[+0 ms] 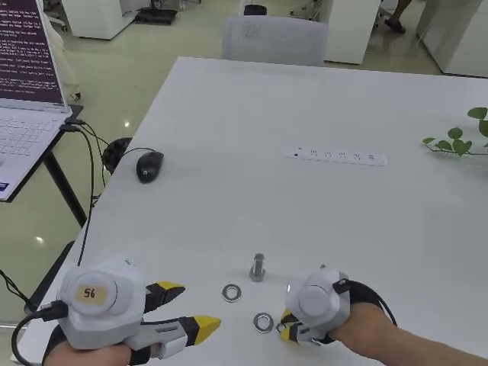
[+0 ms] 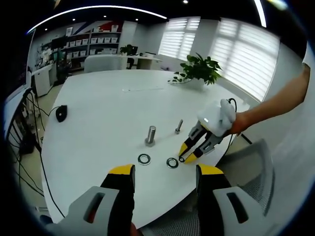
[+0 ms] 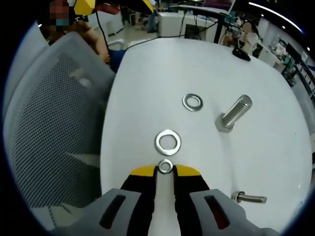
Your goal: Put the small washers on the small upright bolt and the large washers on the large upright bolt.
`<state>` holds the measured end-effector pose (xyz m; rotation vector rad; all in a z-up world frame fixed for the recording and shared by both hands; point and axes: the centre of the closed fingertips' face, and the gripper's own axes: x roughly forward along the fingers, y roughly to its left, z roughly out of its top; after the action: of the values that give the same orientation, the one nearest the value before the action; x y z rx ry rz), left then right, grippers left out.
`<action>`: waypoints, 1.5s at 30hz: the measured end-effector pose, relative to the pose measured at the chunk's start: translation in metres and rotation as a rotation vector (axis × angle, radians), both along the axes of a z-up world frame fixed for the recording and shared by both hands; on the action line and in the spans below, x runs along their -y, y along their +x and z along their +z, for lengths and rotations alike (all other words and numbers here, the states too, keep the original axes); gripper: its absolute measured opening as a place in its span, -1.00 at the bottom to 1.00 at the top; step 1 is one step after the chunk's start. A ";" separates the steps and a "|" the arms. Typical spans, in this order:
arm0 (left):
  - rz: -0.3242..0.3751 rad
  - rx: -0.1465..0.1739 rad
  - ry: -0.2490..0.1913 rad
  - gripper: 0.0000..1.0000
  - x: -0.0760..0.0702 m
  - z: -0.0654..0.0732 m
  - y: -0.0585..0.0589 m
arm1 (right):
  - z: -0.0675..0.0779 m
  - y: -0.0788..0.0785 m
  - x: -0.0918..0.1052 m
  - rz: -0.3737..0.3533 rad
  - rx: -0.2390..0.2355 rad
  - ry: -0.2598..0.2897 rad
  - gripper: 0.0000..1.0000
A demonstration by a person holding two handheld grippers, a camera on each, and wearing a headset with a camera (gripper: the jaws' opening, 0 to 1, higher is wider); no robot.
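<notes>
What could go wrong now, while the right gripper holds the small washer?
1. The right gripper pinches the small washer only at its very tips, so it may slip out when lifted.
2. A large washer lies just ahead of those tips and could get pushed.
3. The small bolt stands close beside this gripper; a careless swing might topple it.

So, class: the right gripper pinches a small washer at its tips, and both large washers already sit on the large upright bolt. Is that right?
Not quite. The large washers are not on the large upright bolt; they lie flat on the table beside it, as the right gripper view shows. The right gripper does pinch a small washer at its tips.
</notes>
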<state>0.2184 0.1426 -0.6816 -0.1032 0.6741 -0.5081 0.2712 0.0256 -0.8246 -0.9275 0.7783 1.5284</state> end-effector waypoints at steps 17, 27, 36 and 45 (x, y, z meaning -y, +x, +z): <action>0.000 -0.008 -0.002 -0.03 0.000 -0.002 -0.002 | -0.001 -0.001 -0.005 0.144 -0.008 -0.038 -0.67; 0.007 -0.007 -0.001 -0.03 -0.003 -0.001 -0.001 | -0.001 0.001 -0.004 0.134 -0.012 -0.025 -0.72; 0.010 -0.010 0.001 -0.03 -0.005 -0.002 0.001 | 0.001 0.005 0.000 -0.020 -0.036 0.032 -0.73; 0.006 -0.011 -0.001 -0.03 -0.004 -0.003 0.001 | 0.007 0.010 0.006 -0.101 -0.048 0.065 -0.74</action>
<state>0.2197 0.1469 -0.6843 -0.1089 0.6839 -0.5028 0.2812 0.0192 -0.8180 -0.7948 0.7930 1.4831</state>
